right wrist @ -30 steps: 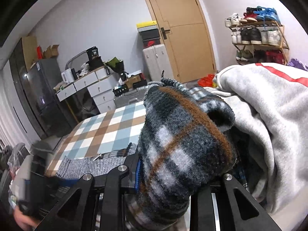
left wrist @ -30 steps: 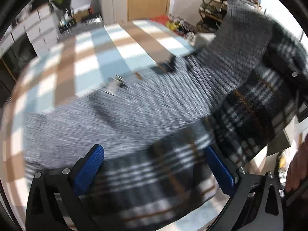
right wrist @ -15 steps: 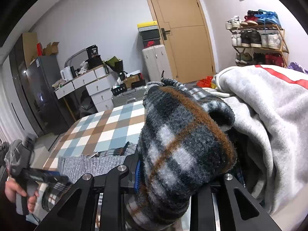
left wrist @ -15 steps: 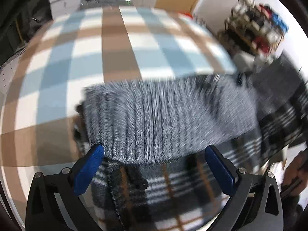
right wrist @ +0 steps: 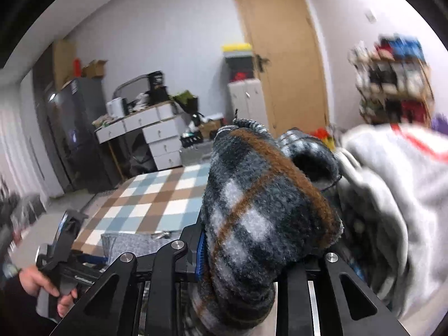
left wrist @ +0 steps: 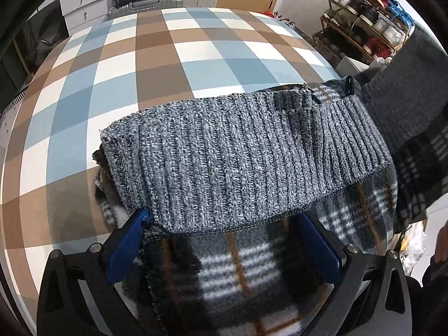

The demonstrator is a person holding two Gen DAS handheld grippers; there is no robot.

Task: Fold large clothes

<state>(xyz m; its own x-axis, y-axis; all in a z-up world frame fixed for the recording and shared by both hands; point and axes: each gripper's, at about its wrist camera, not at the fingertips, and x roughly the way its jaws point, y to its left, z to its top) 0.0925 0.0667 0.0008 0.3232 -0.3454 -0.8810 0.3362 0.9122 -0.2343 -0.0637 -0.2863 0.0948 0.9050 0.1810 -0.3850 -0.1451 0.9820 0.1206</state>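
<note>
Our left gripper [left wrist: 221, 247] has swung down over the jacket [left wrist: 252, 162] on the checked worktop [left wrist: 156, 56], jaws spread astride its hem; the right gripper [right wrist: 252, 254] keeps pinching a bunched end, so we're lined up to grasp.

A shoe rack [left wrist: 366, 25] stands beside the wooden door [right wrist: 282, 53] (white drawers [right wrist: 156, 137] further left).

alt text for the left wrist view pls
A plaid fleece garment with a grey ribbed-knit band lies on a blue, brown and white checked tabletop, between the left gripper's open blue-padded fingers. Behind stand white drawers and a shoe rack.
</note>
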